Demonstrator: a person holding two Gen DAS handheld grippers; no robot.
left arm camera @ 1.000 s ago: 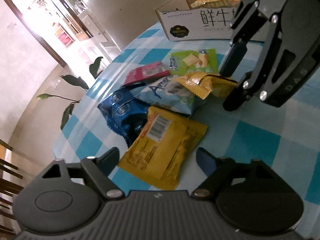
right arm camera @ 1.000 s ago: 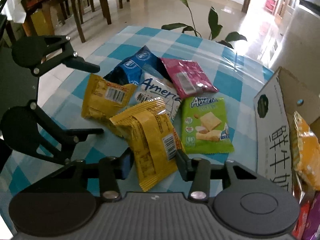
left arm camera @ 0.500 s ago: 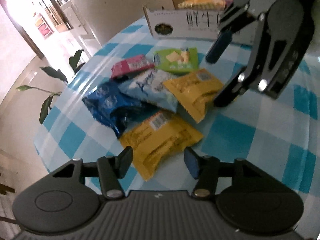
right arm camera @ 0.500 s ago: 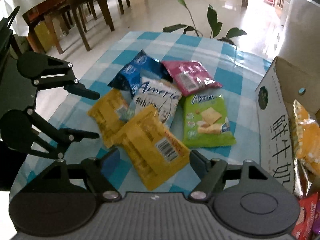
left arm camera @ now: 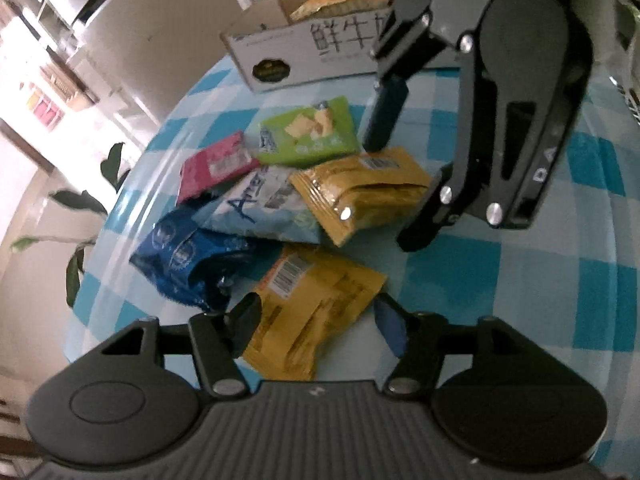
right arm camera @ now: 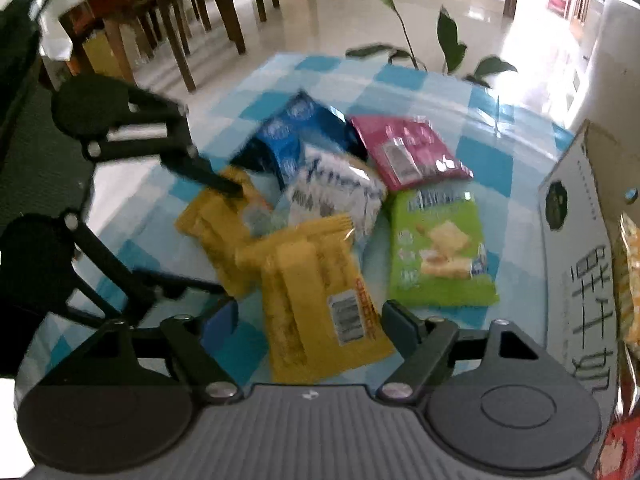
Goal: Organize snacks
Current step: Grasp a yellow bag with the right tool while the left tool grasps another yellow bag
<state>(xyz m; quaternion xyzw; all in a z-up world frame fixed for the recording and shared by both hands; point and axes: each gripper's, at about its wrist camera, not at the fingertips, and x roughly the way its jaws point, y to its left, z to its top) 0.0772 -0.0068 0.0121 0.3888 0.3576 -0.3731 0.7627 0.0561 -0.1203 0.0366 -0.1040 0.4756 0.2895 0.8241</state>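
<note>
Several snack packets lie in a pile on the blue-checked tablecloth (left arm camera: 500, 280). My left gripper (left arm camera: 316, 320) is open, its fingers either side of a yellow packet (left arm camera: 316, 320). My right gripper (right arm camera: 310, 320) is open around a second yellow packet (right arm camera: 316, 292), also seen in the left wrist view (left arm camera: 360, 192). A white-blue packet (left arm camera: 264, 208), a blue packet (left arm camera: 188, 256), a pink packet (left arm camera: 212, 164) and a green packet (left arm camera: 308, 132) lie beyond. The right gripper (left arm camera: 394, 184) shows in the left wrist view, the left gripper (right arm camera: 208, 236) in the right wrist view.
A white cardboard box (left arm camera: 304, 52) with snacks inside stands at the table's far edge; it also shows in the right wrist view (right arm camera: 576, 264). A plant (right arm camera: 448, 40) and wooden chairs (right arm camera: 180, 12) stand on the floor past the table edge.
The left gripper has moved in over its yellow packet. The right gripper, which opened and let go of its yellow packet, has come closer around it.
</note>
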